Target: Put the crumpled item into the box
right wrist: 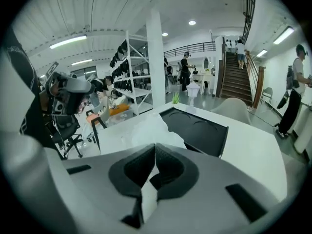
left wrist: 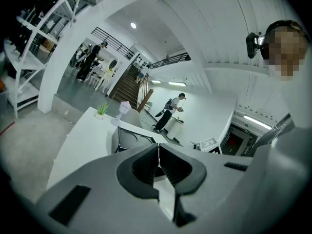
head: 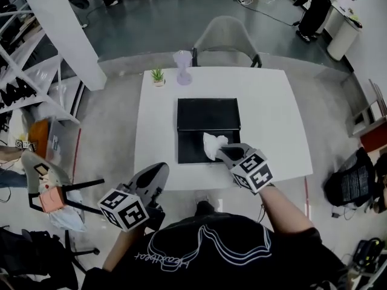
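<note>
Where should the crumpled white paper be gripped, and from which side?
By a thin fold at its near edge, coming from the person's side: the right gripper pinches the crumpled paper there, and its loose bulk extends over the black box.

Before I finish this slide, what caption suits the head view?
Right gripper holds crumpled white paper over the black box on a white table.

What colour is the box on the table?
The box is black, clearest in the head view.
</note>
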A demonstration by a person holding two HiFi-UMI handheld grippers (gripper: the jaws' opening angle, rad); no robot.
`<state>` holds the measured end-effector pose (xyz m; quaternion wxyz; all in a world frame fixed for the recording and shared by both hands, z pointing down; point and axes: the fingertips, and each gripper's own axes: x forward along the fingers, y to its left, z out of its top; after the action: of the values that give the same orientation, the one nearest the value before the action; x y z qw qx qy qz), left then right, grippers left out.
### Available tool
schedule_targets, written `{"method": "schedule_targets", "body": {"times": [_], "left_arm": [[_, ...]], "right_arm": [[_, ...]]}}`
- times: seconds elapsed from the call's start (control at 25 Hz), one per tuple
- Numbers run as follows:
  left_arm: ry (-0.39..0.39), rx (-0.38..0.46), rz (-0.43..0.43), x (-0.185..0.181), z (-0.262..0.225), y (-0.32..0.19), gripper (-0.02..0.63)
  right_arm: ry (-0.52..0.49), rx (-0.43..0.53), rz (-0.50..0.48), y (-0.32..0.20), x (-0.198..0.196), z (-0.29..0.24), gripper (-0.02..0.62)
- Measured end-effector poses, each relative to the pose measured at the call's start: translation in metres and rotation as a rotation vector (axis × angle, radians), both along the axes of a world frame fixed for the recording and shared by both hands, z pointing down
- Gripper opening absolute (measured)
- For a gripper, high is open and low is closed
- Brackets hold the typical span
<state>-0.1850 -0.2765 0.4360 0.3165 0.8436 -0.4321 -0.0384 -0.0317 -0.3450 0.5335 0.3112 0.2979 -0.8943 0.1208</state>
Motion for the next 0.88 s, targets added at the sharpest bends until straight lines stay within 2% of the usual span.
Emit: {"method": "schedule_targets", "body": {"times": [0.16, 0.44, 0.72, 0.88], "left_arm": [[-0.006, -0.024, -0.017, -0.006, 0.009, -0.017, 0.008], [-0.002, -0.06, -0.037, -0.013, 0.021, -0.041, 0.008], [-0.027, -0.069, -0.018, -0.01, 0.026, -0.066, 0.008], [-0.029, -0.063, -0.013, -0.01, 0.024, -0.08, 0.008]], "right_arm": [[0.123, -0.008, -0.036, -0.015, 0.002, 0.028, 0.009], [0.295, -0.083, -0.079, -0.027, 0.01, 0.068, 0.009], [0.391, -0.142, -0.141, -0.032, 0.011, 0.083, 0.015], [0.39, -0.172, -0.161, -0.035, 0.008, 0.083, 0.042]]}}
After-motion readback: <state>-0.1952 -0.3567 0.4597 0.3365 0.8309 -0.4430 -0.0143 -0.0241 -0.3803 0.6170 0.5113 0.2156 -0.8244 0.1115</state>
